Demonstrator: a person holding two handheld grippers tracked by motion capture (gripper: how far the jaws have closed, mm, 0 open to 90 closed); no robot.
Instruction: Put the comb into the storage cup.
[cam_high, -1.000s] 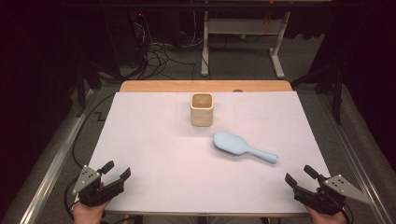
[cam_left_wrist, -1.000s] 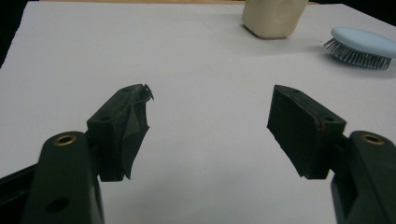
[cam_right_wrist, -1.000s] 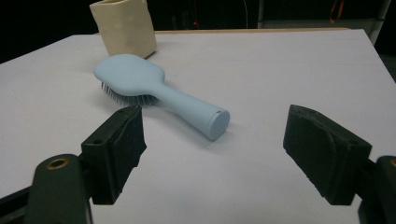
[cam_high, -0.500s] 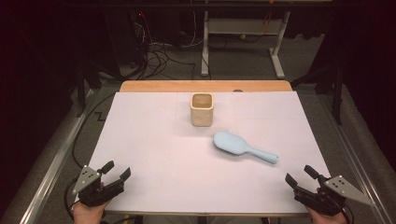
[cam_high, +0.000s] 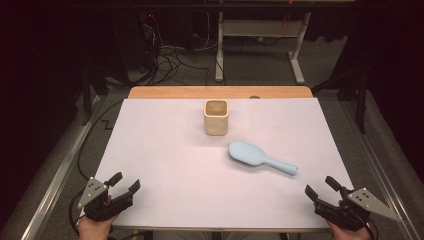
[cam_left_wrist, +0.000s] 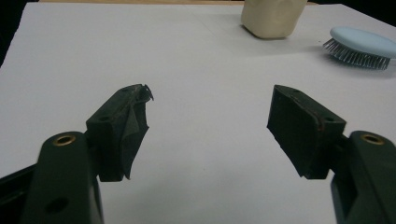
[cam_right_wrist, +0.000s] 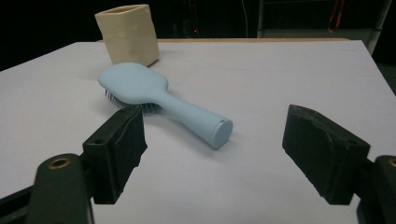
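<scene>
Grippers: both sat at the near edge of the table, jaws spread wide and holding nothing. Left gripper (cam_high: 124, 187) lay at the near-left corner, right gripper (cam_high: 322, 191) at the near-right corner.
Change: none that I could log. Against the high views from a second and half a second back, both grippers and both objects sat where they were. I read this as a rest pose with no approach begun.
Left gripper view: I saw bare white sheet between the jaws. The pad covering on one jaw looked frayed at its tip.
Right gripper view: hairbrush (cam_right_wrist: 159, 95) lay ahead of the jaws, its handle end toward the camera, apart from both pads.
Hairbrush: pale blue, lying bristles down on the white sheet (cam_high: 165, 150), right of centre. Head pointed toward the cup, handle trailed toward the near-right.
Cup: beige, square-mouthed, upright (cam_high: 216, 117), near the far middle of the sheet. It stood just beyond the brush head and was not touching it. I could not tell its contents.
Table: wooden edge (cam_high: 165, 92) showed past the sheet's far side.
Judgement: work not yet started. The right gripper was the nearer one to the brush handle, so I expected the first reach from that side.
</scene>
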